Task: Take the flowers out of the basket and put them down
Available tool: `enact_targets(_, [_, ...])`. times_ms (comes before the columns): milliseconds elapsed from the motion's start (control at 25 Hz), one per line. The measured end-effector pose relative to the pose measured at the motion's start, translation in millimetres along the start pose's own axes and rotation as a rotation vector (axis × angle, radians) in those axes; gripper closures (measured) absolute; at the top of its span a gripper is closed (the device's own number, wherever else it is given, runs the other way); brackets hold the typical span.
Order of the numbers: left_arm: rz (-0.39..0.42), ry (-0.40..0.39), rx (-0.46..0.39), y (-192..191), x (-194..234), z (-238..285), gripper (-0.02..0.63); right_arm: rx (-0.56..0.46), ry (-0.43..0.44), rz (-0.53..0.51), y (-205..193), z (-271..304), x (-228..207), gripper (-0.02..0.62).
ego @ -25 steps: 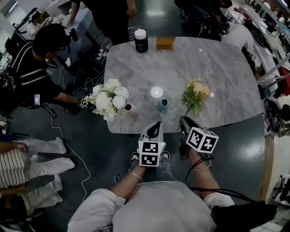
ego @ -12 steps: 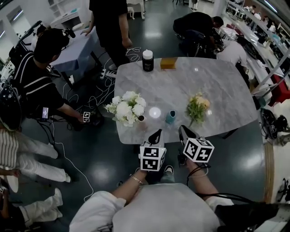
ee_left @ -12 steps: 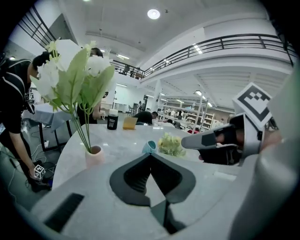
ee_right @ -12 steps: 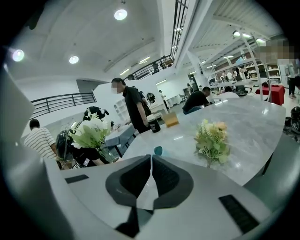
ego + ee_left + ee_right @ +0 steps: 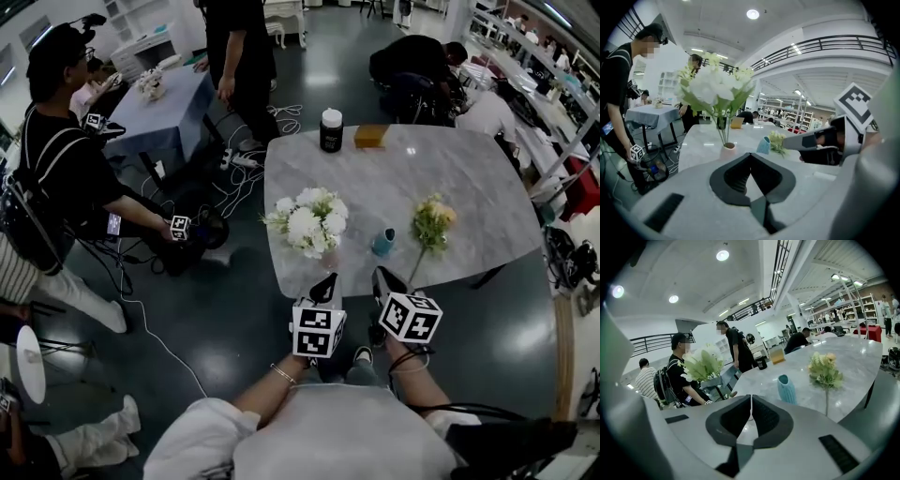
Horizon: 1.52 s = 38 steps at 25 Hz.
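A bunch of yellow-green flowers lies on the marble table, its stem pointing at the near edge. It also shows in the right gripper view. Left of it stands an empty teal vase. White flowers stand in a small pink vase. I see no basket. My left gripper and right gripper are side by side just off the table's near edge. Both are shut with nothing between the jaws.
A dark jar and a tan box sit at the table's far edge. People stand and crouch around, one in black at the left. Cables lie on the floor beside a cloth-covered side table.
Both grippers have drawn back from the table's near edge, the right one away from the yellow flowers' stem. The table now sits farther off and more to the right in the head view.
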<state>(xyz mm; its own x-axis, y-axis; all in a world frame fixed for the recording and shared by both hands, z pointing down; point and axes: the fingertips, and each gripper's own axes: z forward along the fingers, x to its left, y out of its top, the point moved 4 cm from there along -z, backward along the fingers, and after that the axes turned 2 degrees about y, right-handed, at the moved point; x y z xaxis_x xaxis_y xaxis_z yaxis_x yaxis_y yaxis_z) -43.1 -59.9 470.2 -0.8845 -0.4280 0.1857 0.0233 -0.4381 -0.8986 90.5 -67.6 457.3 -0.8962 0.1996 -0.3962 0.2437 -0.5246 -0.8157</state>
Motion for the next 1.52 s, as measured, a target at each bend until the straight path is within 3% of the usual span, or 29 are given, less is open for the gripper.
enact_targets(200, [-0.055,0.075,-0.012,-1.1,28.2,-10.9,0.597,0.053,0.047,-0.041,-13.8,12.4,22.9,0.581])
enact_targets(560, [-0.126,0.175,-0.033,2.8,45.6,-16.7,0.597,0.075,0.073,-0.077,-3.4,22.3,20.0,0.581])
enact_targets(680, [-0.108,0.196,-0.033,3.4,44.6,-15.7,0.597,0.076,0.082,-0.075,-0.5,25.2,17.5,0.581])
enact_targets(800, [-0.088,0.201,-0.032,4.8,42.3,-13.2,0.597,0.072,0.092,-0.08,3.3,27.4,16.9,0.581])
enact_targets(1000, [-0.131,0.194,-0.051,5.5,43.6,-8.2,0.597,0.076,0.111,-0.092,7.6,34.8,17.1,0.581])
enact_targets(1520, [-0.153,0.21,-0.045,0.0,43.0,1.0,0.597,0.091,0.124,-0.09,8.9,39.3,9.0,0.581])
